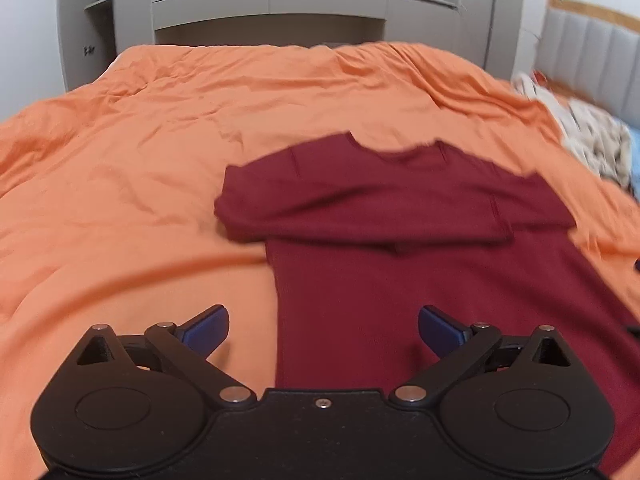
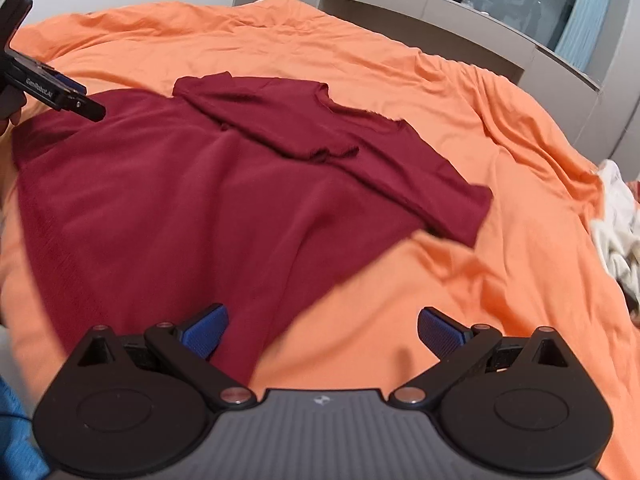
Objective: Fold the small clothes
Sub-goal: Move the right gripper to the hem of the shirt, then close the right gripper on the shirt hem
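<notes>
A dark red T-shirt (image 1: 400, 272) lies flat on the orange bedspread (image 1: 120, 184), its left sleeve folded across the chest. My left gripper (image 1: 323, 330) is open and empty, hovering over the shirt's lower left edge. In the right wrist view the shirt (image 2: 180, 200) spreads from left to centre, with the other sleeve lying out to the right. My right gripper (image 2: 322, 330) is open and empty above the shirt's lower right hem, where it meets the bedspread (image 2: 440, 264). The left gripper also shows in the right wrist view (image 2: 86, 108), over the shirt's far left edge.
A pile of light patterned clothes (image 1: 592, 140) lies at the bed's right edge, also seen in the right wrist view (image 2: 620, 232). A grey wardrobe and shelf unit (image 1: 272, 4) stands behind the bed. A padded headboard (image 1: 592, 56) is at right.
</notes>
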The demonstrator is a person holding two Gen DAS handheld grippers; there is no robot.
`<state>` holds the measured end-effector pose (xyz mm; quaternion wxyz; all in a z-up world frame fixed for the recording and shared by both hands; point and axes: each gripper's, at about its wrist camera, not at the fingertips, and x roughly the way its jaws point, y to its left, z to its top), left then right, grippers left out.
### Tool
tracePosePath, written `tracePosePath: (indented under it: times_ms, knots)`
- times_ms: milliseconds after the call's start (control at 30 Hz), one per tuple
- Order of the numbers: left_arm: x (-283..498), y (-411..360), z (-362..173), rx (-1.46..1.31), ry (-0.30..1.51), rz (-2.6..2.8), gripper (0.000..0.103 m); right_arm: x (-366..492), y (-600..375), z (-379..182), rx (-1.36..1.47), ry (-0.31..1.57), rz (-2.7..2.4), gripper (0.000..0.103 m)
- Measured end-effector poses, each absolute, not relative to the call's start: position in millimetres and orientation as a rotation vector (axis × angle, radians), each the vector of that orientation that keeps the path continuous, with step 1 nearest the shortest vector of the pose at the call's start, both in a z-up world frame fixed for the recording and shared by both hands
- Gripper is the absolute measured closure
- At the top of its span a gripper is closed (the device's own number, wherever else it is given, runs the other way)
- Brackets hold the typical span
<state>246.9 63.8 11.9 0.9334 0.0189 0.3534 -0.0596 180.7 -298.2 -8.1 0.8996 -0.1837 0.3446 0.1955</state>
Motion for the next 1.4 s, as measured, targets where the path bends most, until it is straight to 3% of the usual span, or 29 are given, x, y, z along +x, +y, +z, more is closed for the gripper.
tracePosePath:
  times_ms: [567,900,1167,1200,1300,1400]
  knots:
    - [158,93,3,0.041,0.647,-0.098,0.001,85,-288,14,-0.438,0.481,0.419,0.003]
    - [129,102,7,-0.090,0.580,-0.186,0.001,88,-234,-1,-0.519,0.447,0.570,0.046]
    - [126,116,4,-0.180,0.569,-0.175,0.001,97,-191,-7,-0.543,0.410,0.652,0.057]
    - [126,117,4,-0.185,0.566,-0.175,0.001,98,-187,-8,-0.546,0.408,0.658,0.062]
    - [125,118,3,-0.191,0.562,-0.170,0.001,101,-174,-12,-0.545,0.406,0.686,0.090]
    - [123,119,2,-0.202,0.559,-0.165,0.001,101,-160,-14,-0.547,0.387,0.695,0.100]
